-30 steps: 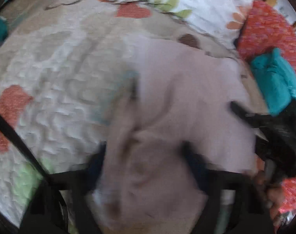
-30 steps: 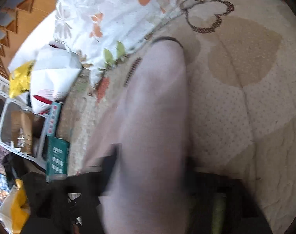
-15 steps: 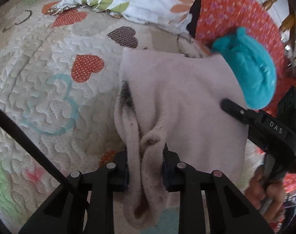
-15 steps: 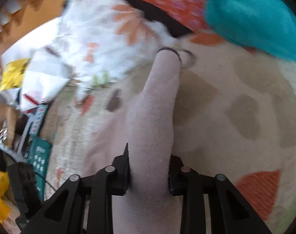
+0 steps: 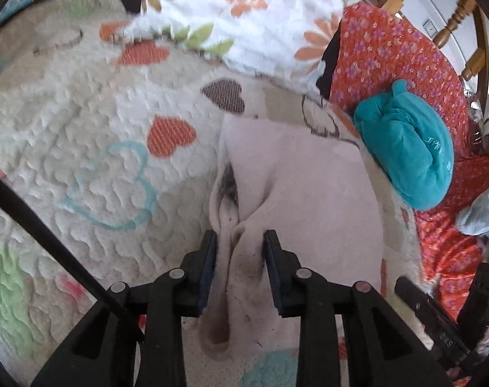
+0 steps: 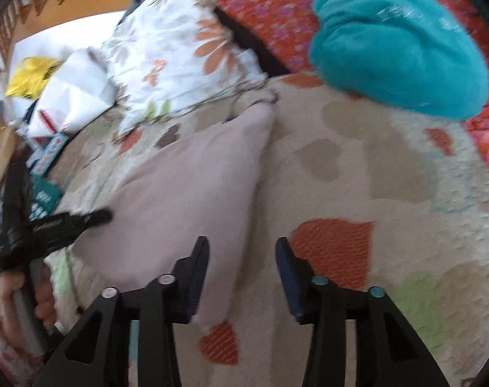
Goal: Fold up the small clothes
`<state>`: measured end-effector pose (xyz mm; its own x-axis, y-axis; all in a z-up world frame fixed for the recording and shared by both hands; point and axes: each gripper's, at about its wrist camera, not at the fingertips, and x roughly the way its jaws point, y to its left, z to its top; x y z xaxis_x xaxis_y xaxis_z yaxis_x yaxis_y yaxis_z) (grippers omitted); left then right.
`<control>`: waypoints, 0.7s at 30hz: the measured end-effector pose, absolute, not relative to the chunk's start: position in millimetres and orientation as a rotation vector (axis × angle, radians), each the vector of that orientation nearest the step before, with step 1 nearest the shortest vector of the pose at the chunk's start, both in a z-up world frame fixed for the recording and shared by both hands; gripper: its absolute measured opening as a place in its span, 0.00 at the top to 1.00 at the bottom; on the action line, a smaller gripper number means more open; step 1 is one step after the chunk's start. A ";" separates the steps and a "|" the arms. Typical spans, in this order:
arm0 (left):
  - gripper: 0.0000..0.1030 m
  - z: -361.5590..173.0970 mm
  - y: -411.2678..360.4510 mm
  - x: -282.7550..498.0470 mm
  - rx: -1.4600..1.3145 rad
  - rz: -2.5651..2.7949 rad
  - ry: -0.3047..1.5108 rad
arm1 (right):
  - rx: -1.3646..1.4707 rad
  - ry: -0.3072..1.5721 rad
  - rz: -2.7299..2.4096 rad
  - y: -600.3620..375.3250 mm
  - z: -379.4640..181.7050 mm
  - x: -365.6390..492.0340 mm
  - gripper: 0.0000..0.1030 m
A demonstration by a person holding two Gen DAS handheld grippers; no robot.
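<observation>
A pale pink garment (image 5: 309, 190) lies folded on the quilted heart-pattern bedspread (image 5: 83, 148). My left gripper (image 5: 239, 237) has its jaws parted around the garment's bunched near-left edge; the cloth lies loosely between them. In the right wrist view the same garment (image 6: 186, 190) lies left of centre. My right gripper (image 6: 241, 245) is open, its left finger over the garment's near right corner, nothing held. The left gripper's body (image 6: 51, 225) shows at the left edge of that view.
A rolled teal towel (image 5: 409, 148) rests on an orange floral cloth (image 5: 389, 48) just right of the garment. A white flowered pillow (image 5: 244, 9) lies behind. Bags and boxes (image 6: 51, 90) sit off the bed's left side. A wooden chair (image 5: 454, 25) stands far right.
Both grippers have opened and let the pink garment go. The garment has dropped flat onto the bedspread. The right gripper has drawn back to the right of it.
</observation>
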<state>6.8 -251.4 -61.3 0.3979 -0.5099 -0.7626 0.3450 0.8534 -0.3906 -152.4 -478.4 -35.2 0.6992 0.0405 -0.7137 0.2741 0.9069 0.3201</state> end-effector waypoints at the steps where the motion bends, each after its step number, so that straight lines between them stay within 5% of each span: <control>1: 0.72 -58.4 -255.0 3.3 -0.163 -0.531 0.993 | 0.461 0.813 -0.101 -477.2 -41.7 -147.8 0.59; 5: 0.64 -47.2 -259.9 -7.0 -0.141 -0.498 0.891 | 0.488 0.998 -0.090 -472.3 -83.1 -126.7 0.56; 8: 0.50 -41.0 -261.9 -10.9 -0.153 -0.527 0.862 | 0.534 0.921 -0.086 -480.3 -67.0 -135.1 0.56; 12: 0.44 -43.7 -282.3 -15.8 -0.063 -0.565 0.857 | 0.462 0.739 -0.142 -490.7 -11.9 -139.4 0.54; 15: 0.39 -61.2 -301.6 -13.1 0.068 -0.548 0.934 | 0.500 0.781 -0.100 -499.9 -16.1 -113.3 0.52; 18: 0.39 -72.7 -308.4 -12.4 0.153 -0.526 0.949 | 0.518 1.034 -0.079 -500.0 -71.6 -70.9 0.40; 21: 0.39 -59.7 -300.1 -13.3 0.072 -0.584 0.907 | 0.677 0.956 -0.053 -510.5 -79.9 -82.1 0.32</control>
<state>-13.3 -300.1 -59.7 0.4728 -0.4470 -0.7594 0.5058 0.8433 -0.1815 -82.1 -510.5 -79.9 0.5914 0.2464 -0.7678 0.3301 0.7948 0.5093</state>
